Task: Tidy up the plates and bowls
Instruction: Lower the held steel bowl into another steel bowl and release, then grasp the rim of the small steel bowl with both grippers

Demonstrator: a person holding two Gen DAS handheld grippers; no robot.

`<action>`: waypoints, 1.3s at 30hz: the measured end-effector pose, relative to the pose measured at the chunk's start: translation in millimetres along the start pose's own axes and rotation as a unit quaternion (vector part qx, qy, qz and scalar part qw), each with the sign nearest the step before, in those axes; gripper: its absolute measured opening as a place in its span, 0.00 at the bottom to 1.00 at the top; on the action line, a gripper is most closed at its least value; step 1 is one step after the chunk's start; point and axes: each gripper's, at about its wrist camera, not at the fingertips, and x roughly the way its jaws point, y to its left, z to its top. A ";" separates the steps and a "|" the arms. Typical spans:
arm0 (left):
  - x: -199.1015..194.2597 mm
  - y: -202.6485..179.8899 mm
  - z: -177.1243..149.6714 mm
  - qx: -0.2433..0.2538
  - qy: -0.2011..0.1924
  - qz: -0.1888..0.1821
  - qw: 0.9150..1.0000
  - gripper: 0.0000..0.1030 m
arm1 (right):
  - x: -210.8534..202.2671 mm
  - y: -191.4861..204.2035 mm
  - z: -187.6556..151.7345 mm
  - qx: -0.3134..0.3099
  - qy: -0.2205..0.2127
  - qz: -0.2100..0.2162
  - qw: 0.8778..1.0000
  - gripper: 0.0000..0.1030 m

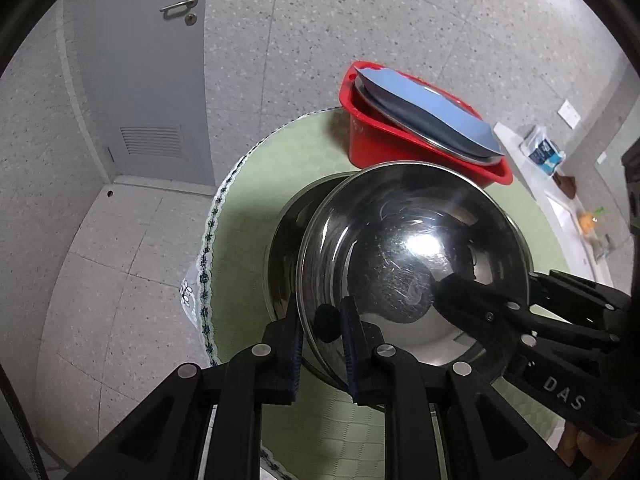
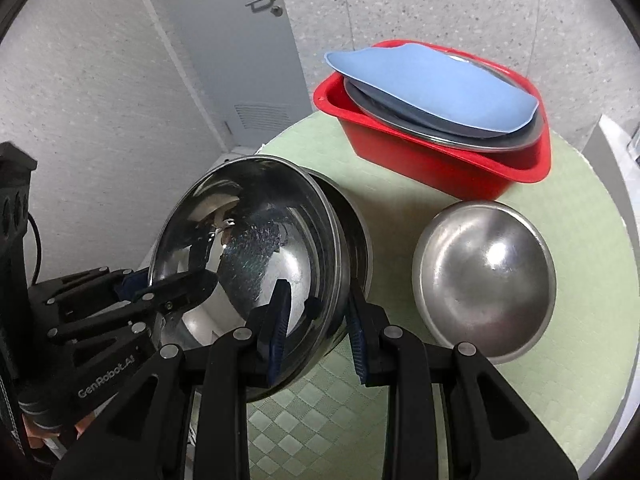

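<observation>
A large shiny steel bowl (image 1: 412, 264) (image 2: 256, 264) is held tilted just above a second steel bowl (image 1: 292, 216) (image 2: 356, 236) on the round green table. My left gripper (image 1: 322, 348) is shut on the bowl's near rim; it also shows in the right wrist view (image 2: 168, 286). My right gripper (image 2: 320, 324) is shut on the opposite rim; it also shows in the left wrist view (image 1: 504, 296). A duller steel bowl (image 2: 484, 280) sits on the table to the right. A red tub (image 1: 384, 148) (image 2: 444, 164) at the back holds a steel plate (image 2: 400, 118) and blue plates (image 1: 432, 112) (image 2: 432, 84).
The green tablecloth (image 1: 256, 184) (image 2: 400, 412) has a lace edge at the left. Beyond it are a tiled floor (image 1: 104, 264) and a grey door (image 1: 144, 80) (image 2: 232, 48). A white shelf (image 1: 532, 172) with small items runs along the right.
</observation>
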 end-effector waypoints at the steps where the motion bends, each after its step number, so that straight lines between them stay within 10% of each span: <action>1: 0.6 0.8 0.6 0.000 -0.001 0.000 1.000 0.15 | -1.1 1.2 -1.5 -0.002 -0.001 -0.004 1.000 0.27; 30: 8.7 -11.4 -7.1 0.001 0.004 0.002 1.000 0.37 | -1.6 -3.8 7.2 0.020 -0.002 -0.006 1.000 0.42; 39: -10.2 -24.5 -5.0 -0.005 -0.031 0.018 0.999 0.86 | -22.0 -32.6 6.0 0.048 -0.037 0.019 0.998 0.47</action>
